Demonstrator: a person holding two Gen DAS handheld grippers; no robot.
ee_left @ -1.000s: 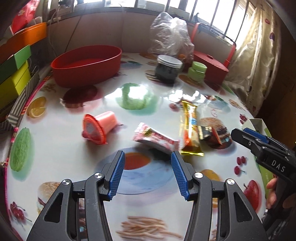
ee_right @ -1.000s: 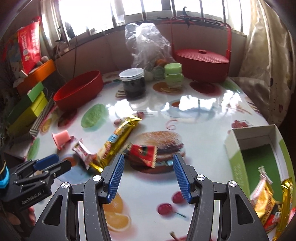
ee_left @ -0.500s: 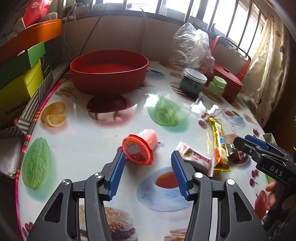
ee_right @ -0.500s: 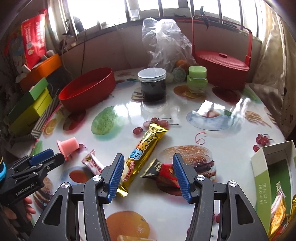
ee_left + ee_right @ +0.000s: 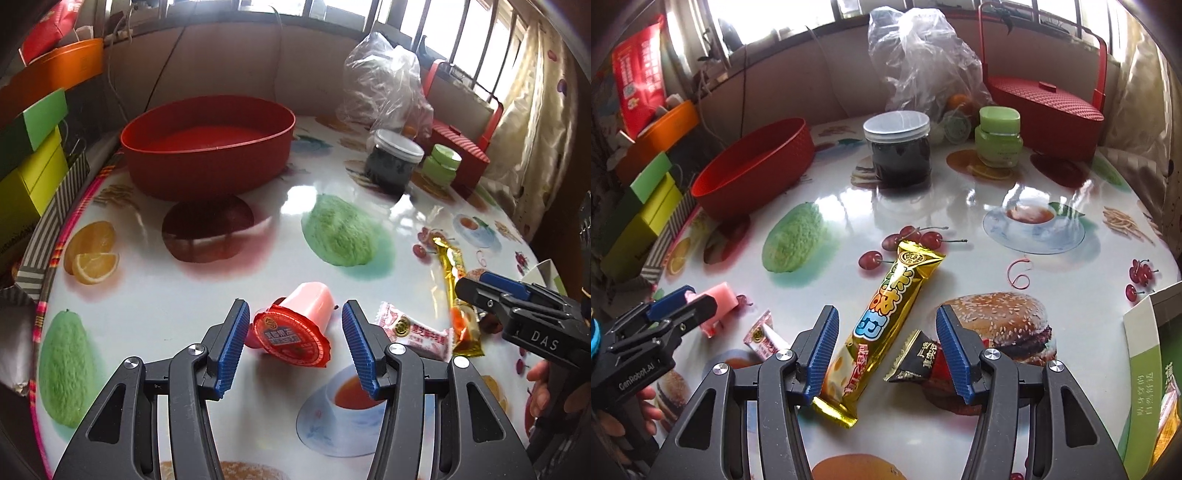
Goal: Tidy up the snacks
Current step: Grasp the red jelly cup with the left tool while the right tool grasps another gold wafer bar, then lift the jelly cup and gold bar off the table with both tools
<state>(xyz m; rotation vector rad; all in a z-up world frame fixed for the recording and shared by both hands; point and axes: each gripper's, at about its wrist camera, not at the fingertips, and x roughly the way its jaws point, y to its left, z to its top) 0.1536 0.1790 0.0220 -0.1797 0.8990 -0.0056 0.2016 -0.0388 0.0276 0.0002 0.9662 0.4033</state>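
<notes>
Since the earlier frame, both grippers are seen nearer their snacks.

Left wrist: left gripper [image 5: 291,349] stands apart, astride the toppled jelly cup [image 5: 295,325], unclamped; closing should be squared on its body.

Right wrist: right gripper [image 5: 884,350] is apart over gold bar [image 5: 882,325] and dark packet [image 5: 921,362]; one only should be centred.

I see only the left part of the green box [image 5: 1145,373]; the picture's right edge cuts it. The dark wrapper [image 5: 916,363] is partly hidden behind my right blue pad. The print on the jelly cup [image 5: 291,334] lid is too small to read.
</notes>
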